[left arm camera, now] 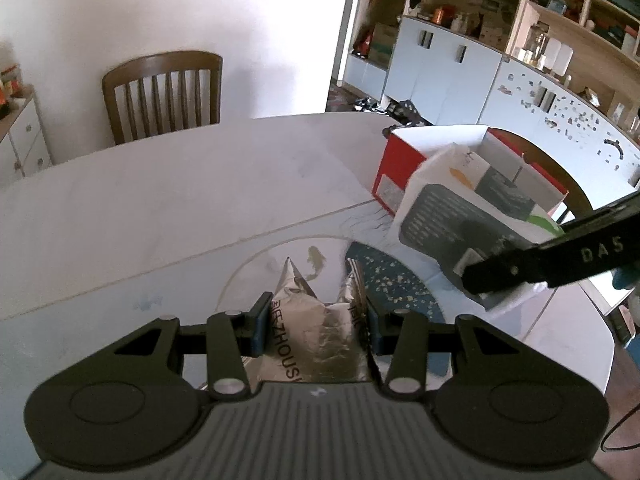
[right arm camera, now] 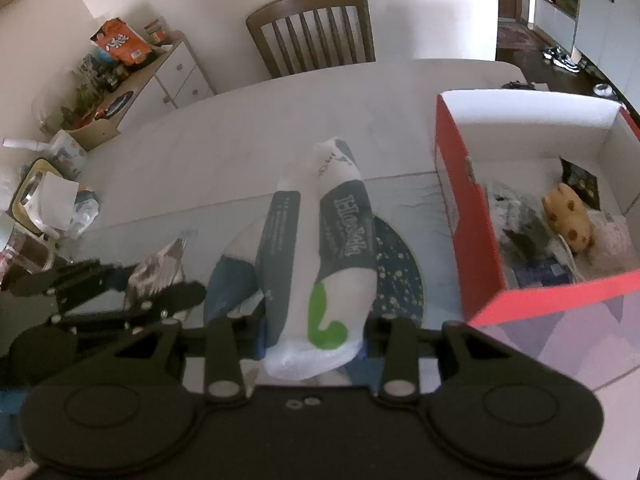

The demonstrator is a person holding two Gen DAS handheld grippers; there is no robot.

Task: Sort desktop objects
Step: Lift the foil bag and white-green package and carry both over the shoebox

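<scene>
Desktop objects are being sorted into a red cardboard box (right arm camera: 472,216), and the work is judged to be well along but not finished. The right claw (right arm camera: 316,336) is pinching a white pouch (right arm camera: 340,240) with dark panels and a green mark, holding it clear above the surface (right arm camera: 240,128), just beside the box's near wall. The left claw (left arm camera: 316,324) is pinching a crinkled silver foil packet (left arm camera: 316,332), likewise lifted off the surface. Both items are therefore in hand and not yet deposited. Inside the box, a yellow spotted soft toy (right arm camera: 566,220), a white cord and some dark and grey items are already lying; their exact nature cannot be told. On the surface, only a round dark blue mat (right arm camera: 396,264) with pale specks is showing under the two claws. A wooden chair (right arm camera: 316,28) is standing at the far edge, well apart. The box's upright wall is standing between the pouch and the interior, so the pouch would need to pass over the rim; the two claws are also working close together, which is presenting some risk of collision.
</scene>
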